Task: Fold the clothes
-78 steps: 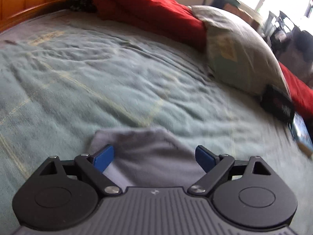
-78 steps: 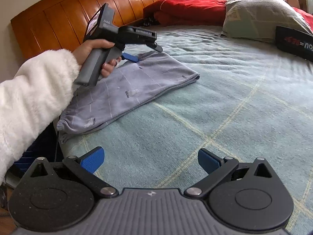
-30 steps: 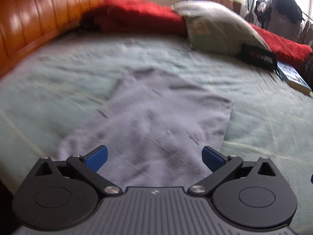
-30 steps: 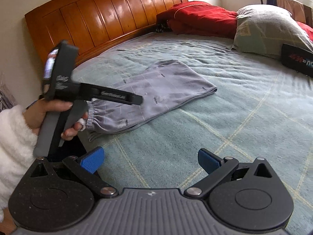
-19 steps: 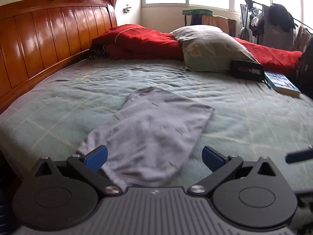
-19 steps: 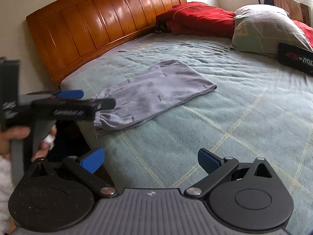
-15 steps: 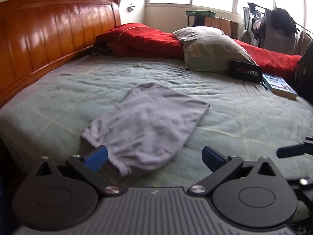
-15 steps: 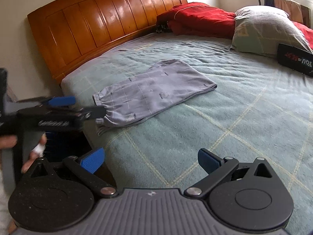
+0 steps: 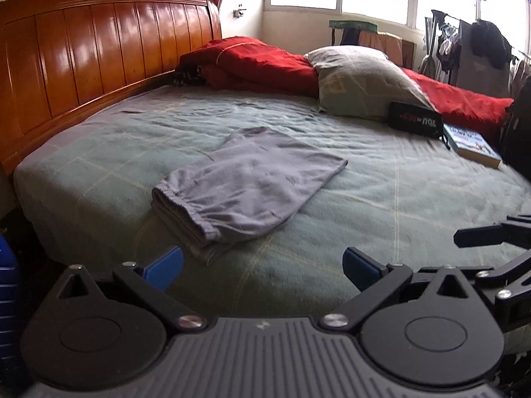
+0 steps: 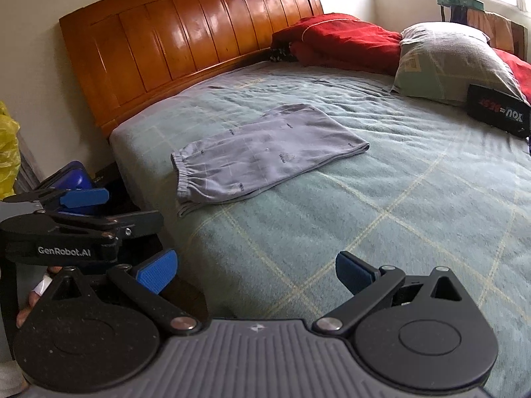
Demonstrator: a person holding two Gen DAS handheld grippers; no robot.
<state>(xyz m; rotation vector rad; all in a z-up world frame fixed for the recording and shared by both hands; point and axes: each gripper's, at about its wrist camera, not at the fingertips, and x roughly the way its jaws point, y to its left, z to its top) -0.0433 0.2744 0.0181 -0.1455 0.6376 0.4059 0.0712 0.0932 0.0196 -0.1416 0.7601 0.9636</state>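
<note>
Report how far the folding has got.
Done: the grey trousers lie folded flat on the bed. In hand: nothing; the left claw and right claw are both open, clear of the cloth. Left: perhaps one more fold; no other loose clothes lie on the bed.

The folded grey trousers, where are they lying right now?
The folded grey trousers lie flat on the green bedspread in both views, near the bed's front left corner, toward the wooden headboard and well short of the grey pillow.
</note>
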